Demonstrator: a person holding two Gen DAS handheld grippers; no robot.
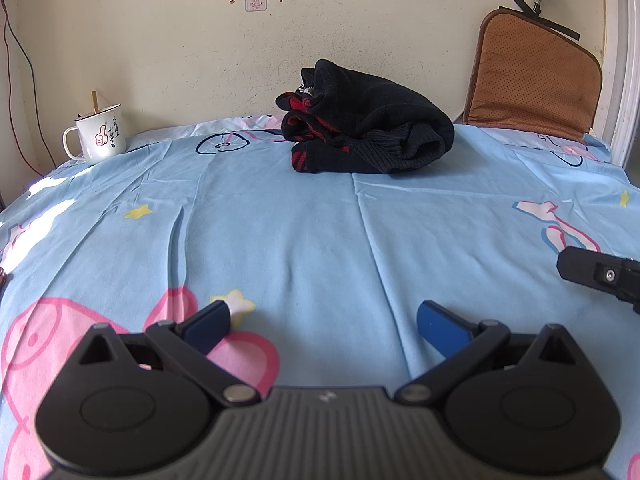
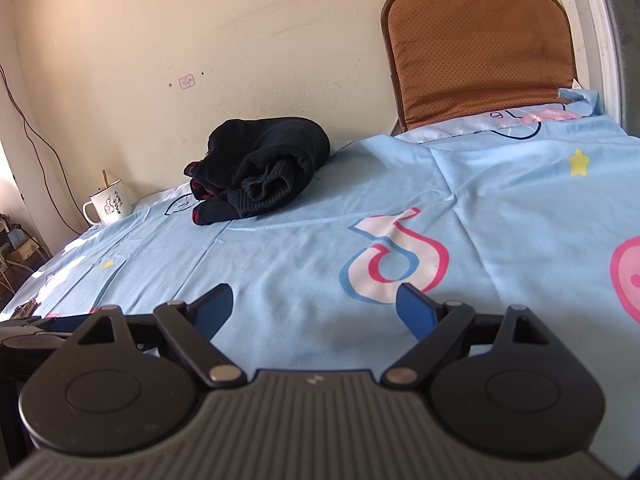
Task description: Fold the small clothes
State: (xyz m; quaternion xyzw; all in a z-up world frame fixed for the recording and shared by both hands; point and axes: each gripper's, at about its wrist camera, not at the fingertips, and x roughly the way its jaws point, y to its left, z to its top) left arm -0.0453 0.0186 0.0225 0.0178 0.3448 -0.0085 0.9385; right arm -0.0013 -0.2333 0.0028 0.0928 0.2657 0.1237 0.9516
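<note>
My left tool [image 1: 323,322] hangs low over the light blue sheet [image 1: 304,232], its two blue-tipped fingers [image 1: 438,326] spread wide with nothing between them. Under its left finger the sheet shows a pink cartoon print and a small yellow star. My right tool [image 2: 316,308] is also splayed wide and empty, poised over a bare stretch of the same sheet just short of a pink, white and blue music-note print [image 2: 394,264]. In the left wrist view, part of the right tool pokes in at the right edge, well apart from the left one's fingers.

The thing to fold, a black sweater [image 1: 368,136] with red patterning along its folds, lies in a crumpled heap at the far side of the sheet, close to the cream wall [image 1: 180,48]. A ribbed cuff or hem faces toward me in the right wrist view [image 2: 260,168]. Both tools are well apart from it, and neither touches it.

To the left of the sweater, near the sheet's far corner, stands a white enamel mug [image 1: 98,134] with a thumbs-up drawing and dark writing; a thin wooden stick leans inside it. To the right of the sweater, a brown perforated cushion [image 1: 536,76] stands upright against the wall. The sheet is creased in long lines running away from me.
</note>
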